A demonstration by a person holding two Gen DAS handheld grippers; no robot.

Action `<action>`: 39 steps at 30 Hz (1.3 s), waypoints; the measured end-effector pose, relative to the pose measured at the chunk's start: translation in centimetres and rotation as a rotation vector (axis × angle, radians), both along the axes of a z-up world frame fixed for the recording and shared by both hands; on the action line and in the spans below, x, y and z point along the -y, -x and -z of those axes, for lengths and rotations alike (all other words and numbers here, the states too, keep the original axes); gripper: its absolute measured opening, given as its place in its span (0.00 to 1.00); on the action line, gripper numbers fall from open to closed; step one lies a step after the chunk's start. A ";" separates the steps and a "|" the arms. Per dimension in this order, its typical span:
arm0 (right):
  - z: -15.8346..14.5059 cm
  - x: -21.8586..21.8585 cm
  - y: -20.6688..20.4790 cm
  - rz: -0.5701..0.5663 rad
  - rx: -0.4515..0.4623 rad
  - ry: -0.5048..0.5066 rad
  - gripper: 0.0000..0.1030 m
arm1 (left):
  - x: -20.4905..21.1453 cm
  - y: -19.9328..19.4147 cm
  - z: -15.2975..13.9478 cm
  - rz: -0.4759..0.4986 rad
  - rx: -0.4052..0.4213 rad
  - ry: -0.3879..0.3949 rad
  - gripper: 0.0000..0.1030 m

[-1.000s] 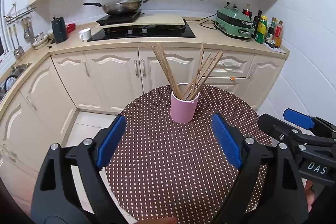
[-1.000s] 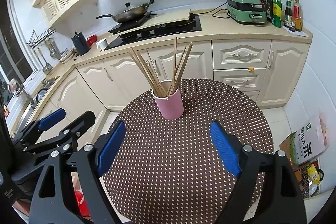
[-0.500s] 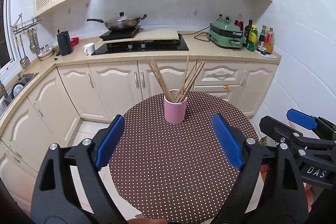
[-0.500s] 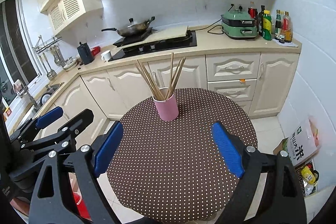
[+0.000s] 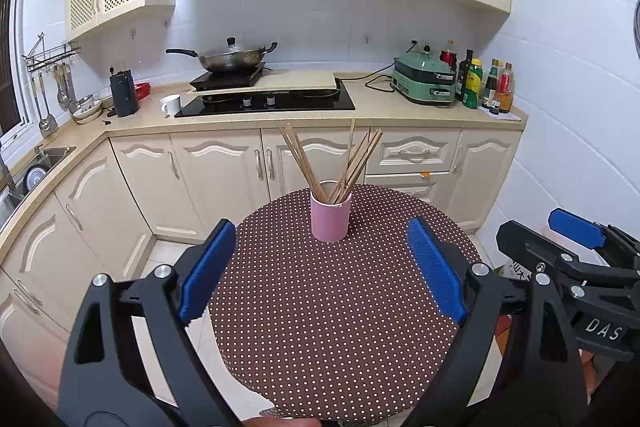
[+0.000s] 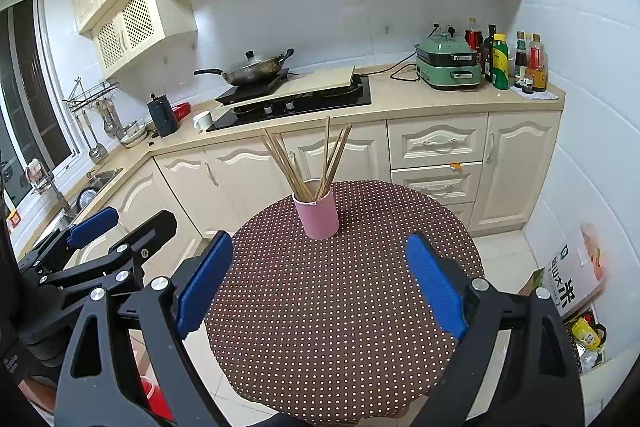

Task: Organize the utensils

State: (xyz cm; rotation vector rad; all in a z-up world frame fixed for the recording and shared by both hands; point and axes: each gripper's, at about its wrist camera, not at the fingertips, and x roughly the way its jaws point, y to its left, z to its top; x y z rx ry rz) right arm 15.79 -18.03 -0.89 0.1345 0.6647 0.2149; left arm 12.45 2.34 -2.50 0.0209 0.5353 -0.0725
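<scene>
I hold my left gripper [image 5: 322, 275] and my right gripper [image 6: 320, 275] side by side over the near edge of the round table with the brown white-dotted cloth [image 5: 340, 327], both with blue-padded fingers spread wide and empty. The thin wooden chopsticks [image 5: 340, 163] stand fanned out in the pink cylindrical cup [image 5: 330, 217] at the table's far side, well apart from both.

each hand-held gripper [image 5: 322, 273] has black triangular arms, ribbed blue pads [image 5: 206, 271], silver screws and white "das" lettering.
</scene>
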 end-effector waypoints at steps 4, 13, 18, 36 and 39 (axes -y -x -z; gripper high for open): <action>0.3 0.0 0.2 0.008 0.000 -0.001 0.83 | 0.0 0.1 0.2 0.002 0.000 0.002 0.84; 0.0 0.0 0.5 0.017 -0.007 0.004 0.83 | 0.2 0.5 0.2 -0.001 0.003 -0.008 0.84; -0.2 -0.1 0.8 0.010 -0.003 0.009 0.83 | 0.2 0.9 0.0 -0.006 0.007 -0.001 0.84; -0.4 0.4 1.6 0.007 -0.022 0.007 0.84 | 0.7 2.3 -0.1 -0.017 -0.009 -0.004 0.84; -0.4 0.6 2.0 0.007 -0.019 0.004 0.84 | 0.7 2.5 -0.1 -0.014 -0.015 0.007 0.84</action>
